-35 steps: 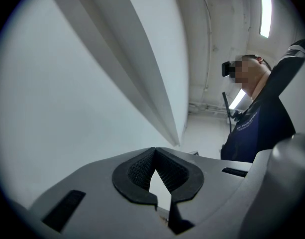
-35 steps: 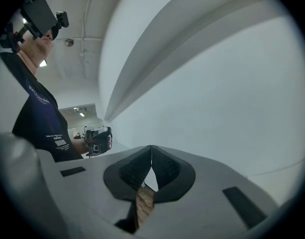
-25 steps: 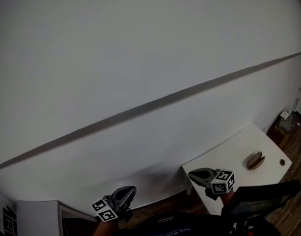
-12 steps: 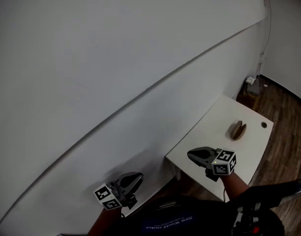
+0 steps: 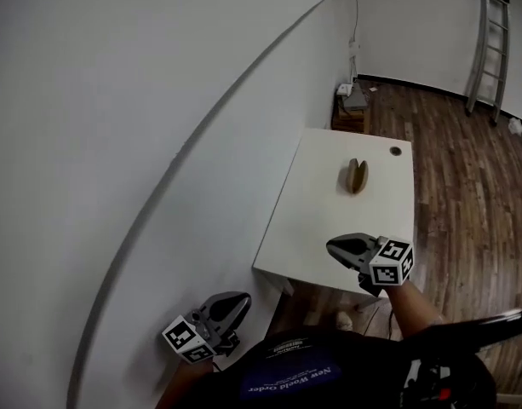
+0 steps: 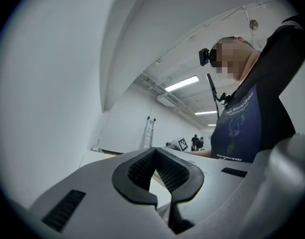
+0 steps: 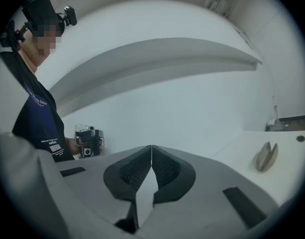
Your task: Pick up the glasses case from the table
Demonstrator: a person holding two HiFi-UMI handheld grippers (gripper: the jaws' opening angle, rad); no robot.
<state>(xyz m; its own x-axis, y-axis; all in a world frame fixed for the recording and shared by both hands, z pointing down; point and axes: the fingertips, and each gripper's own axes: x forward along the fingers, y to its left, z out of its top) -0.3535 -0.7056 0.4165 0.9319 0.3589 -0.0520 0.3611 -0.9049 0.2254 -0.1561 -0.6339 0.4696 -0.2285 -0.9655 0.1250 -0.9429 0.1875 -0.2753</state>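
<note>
**Operator:** State the current step.

**Supervisor:** Approach, by my reading. No grasp has begun. The left claw [image 5: 242, 297] is low beside the wall [image 5: 116, 100], off the near left corner of the table [image 5: 316, 198]. In the left gripper view its pads meet at the tips and nothing sits between them.

**Operator:** And the right claw?

**Supervisor:** The right claw [image 5: 331, 247] appears over the near edge of the table and points roughly along its length. In the right gripper view its pads are pressed together along a thin seam and it carries nothing.

**Operator:** Locate the target.

**Supervisor:** The glasses case [image 5: 355, 175] lies on the far half of the table, well apart from both claws and near a small round hole [image 5: 395, 151] in the table top. Bare table surrounds it. The right gripper view shows it ahead and to the right of the closed jaws. It looks slightly parted along one edge, but I cannot tell how it is latched.

**Operator:** What does the next move require?

**Supervisor:** In my judgement, use the right claw, since it is the nearer. Open its jaws before arrival. Carry it forward over the table. Set the pads across the narrow width of the case, not its length. Lower until the pads flank the case, then close.
</note>
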